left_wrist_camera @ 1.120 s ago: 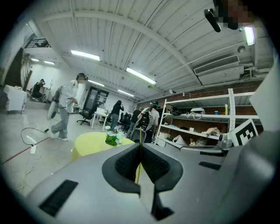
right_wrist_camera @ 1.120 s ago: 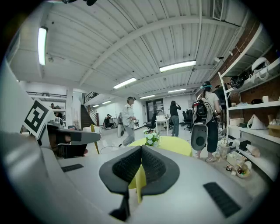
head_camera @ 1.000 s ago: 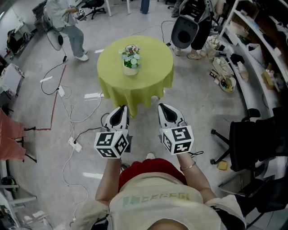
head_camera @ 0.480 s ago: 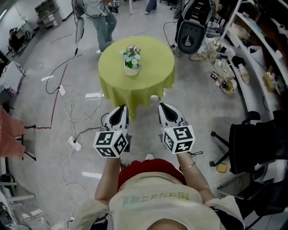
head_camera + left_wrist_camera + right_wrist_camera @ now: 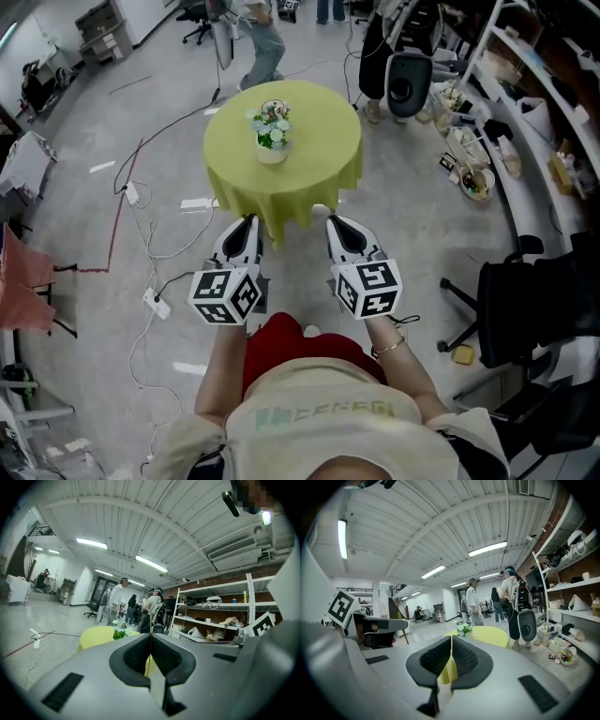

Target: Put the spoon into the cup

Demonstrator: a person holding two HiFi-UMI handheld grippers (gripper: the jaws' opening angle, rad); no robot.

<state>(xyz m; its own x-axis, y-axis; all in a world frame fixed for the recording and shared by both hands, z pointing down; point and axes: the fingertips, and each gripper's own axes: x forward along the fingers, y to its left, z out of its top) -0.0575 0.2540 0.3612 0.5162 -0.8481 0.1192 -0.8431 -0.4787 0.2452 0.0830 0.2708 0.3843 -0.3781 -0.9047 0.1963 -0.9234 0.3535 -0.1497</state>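
We hold the left gripper (image 5: pixel 247 225) and the right gripper (image 5: pixel 337 225) side by side, each with its jaws fully closed on nothing. The near edge of the round table (image 5: pixel 319 169) lies just beyond the tips. A flower pot (image 5: pixel 271 139) stands at the table's centre. A small round item (image 5: pixel 275 101) just far of it is too small to identify, so we cannot locate the spoon or cup. Cables (image 5: pixel 141 220) cross the floor at left, and a black chair (image 5: pixel 525 300) stands at right.
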